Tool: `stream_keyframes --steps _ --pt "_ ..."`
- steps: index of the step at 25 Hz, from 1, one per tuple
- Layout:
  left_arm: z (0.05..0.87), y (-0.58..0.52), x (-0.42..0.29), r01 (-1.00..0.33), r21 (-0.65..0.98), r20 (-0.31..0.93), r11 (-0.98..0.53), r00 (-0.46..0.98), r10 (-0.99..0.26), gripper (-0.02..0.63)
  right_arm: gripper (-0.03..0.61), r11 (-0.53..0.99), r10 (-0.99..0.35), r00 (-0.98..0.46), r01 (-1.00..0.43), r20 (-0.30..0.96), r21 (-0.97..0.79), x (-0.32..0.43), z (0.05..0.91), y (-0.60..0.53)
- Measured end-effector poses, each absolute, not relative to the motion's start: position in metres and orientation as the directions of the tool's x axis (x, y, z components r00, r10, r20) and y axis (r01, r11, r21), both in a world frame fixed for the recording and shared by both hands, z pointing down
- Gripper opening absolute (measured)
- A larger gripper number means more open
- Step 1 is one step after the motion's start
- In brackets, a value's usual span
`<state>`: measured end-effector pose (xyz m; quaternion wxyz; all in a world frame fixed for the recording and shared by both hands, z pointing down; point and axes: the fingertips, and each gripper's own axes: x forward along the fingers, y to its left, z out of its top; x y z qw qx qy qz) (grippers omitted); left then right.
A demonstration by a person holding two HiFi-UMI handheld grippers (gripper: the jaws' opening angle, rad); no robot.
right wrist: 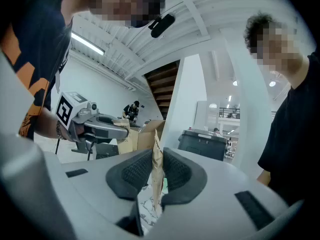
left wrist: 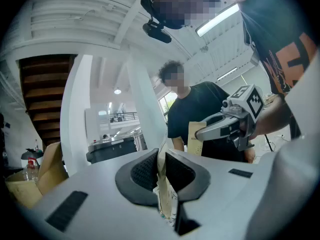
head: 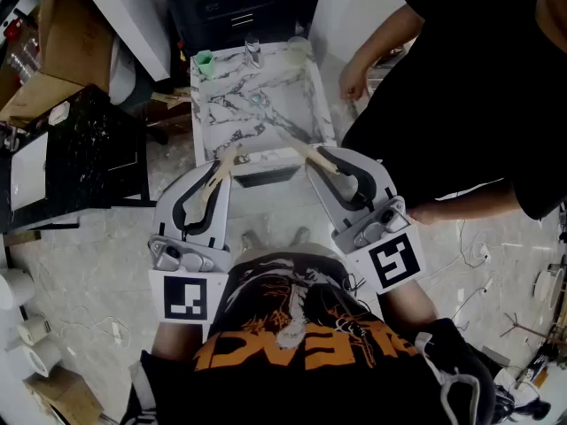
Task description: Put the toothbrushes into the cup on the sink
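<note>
In the head view the white marble-patterned sink [head: 266, 118] stands ahead of me, with a green cup [head: 205, 61] and a clear glass [head: 253, 53] on its far rim. My left gripper [head: 227, 163] is shut on a toothbrush in a brown paper wrapper [head: 235, 156], held level before the sink's near edge. My right gripper [head: 322, 160] is shut on a second wrapped toothbrush [head: 301, 150]. In the left gripper view the wrapper [left wrist: 163, 181] is pinched between the dark pads [left wrist: 144, 173]. In the right gripper view the other wrapper [right wrist: 157, 161] stands upright between the pads [right wrist: 136, 171].
Another person in black [head: 469, 87] stands at the right, a hand [head: 354, 82] by the sink's right edge. A black table [head: 80, 149] and a cardboard box [head: 71, 34] are at the left. Cables [head: 478, 255] lie on the floor at right, paper rolls [head: 31, 343] at bottom left.
</note>
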<state>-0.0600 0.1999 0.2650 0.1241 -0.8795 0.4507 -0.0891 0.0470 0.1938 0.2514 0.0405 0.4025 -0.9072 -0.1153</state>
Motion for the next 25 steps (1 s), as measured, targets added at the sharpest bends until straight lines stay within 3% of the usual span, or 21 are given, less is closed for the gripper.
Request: stream_keyframes --steps 25 --pt "0.273 0.204 -0.138 -0.763 -0.279 0.019 -0.584 0.604 -0.797 0.040 0.080 0.635 -0.751 -0.660 -0.729 -0.015 0.255 -0.032 0.246 0.198"
